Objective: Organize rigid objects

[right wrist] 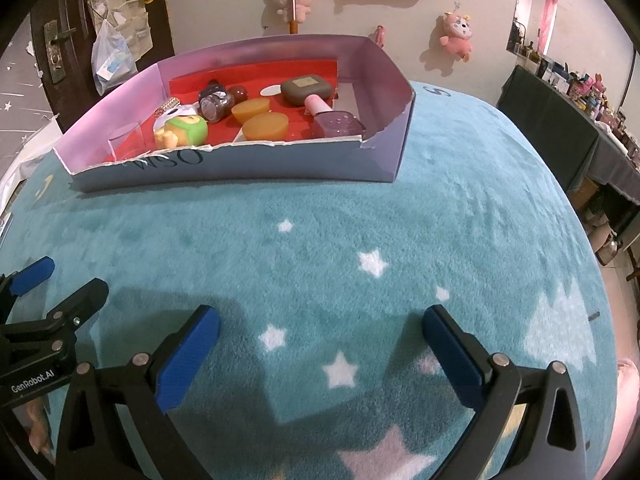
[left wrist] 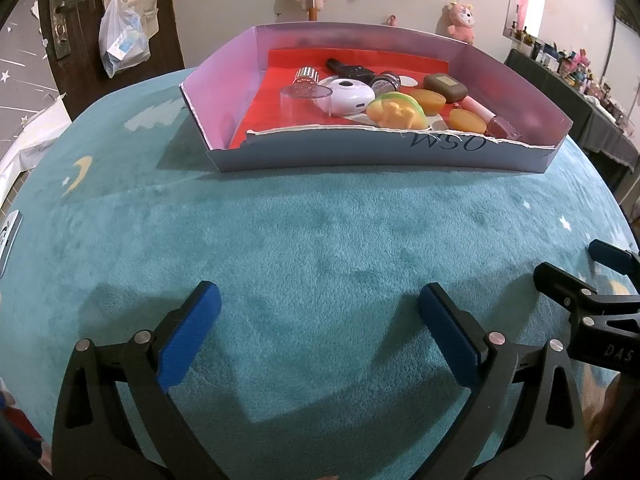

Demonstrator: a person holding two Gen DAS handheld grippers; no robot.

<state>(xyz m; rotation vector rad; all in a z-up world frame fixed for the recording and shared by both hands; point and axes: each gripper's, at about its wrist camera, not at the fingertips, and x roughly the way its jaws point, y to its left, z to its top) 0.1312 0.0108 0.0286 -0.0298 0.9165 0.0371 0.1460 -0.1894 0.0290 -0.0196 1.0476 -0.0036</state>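
Observation:
A shallow cardboard box (left wrist: 360, 152) (right wrist: 256, 166) with a red floor stands at the far side of the teal blanket. In it lie several small items: a clear cup (left wrist: 306, 100), a white round case (left wrist: 348, 96), a yellow-green toy (left wrist: 398, 112) (right wrist: 182, 130), orange pucks (right wrist: 264, 126), a brown case (right wrist: 306, 89) and a pink nail polish bottle (right wrist: 338, 120). My left gripper (left wrist: 320, 304) is open and empty, well short of the box. My right gripper (right wrist: 320, 324) is open and empty too. Each gripper shows at the other view's edge.
The teal blanket (left wrist: 320, 232) with stars and moons covers the table. Plush toys (right wrist: 456, 32) hang on the back wall. A door with a hanging bag (left wrist: 120, 40) is at the left. A cluttered dark shelf (right wrist: 580, 92) is at the right.

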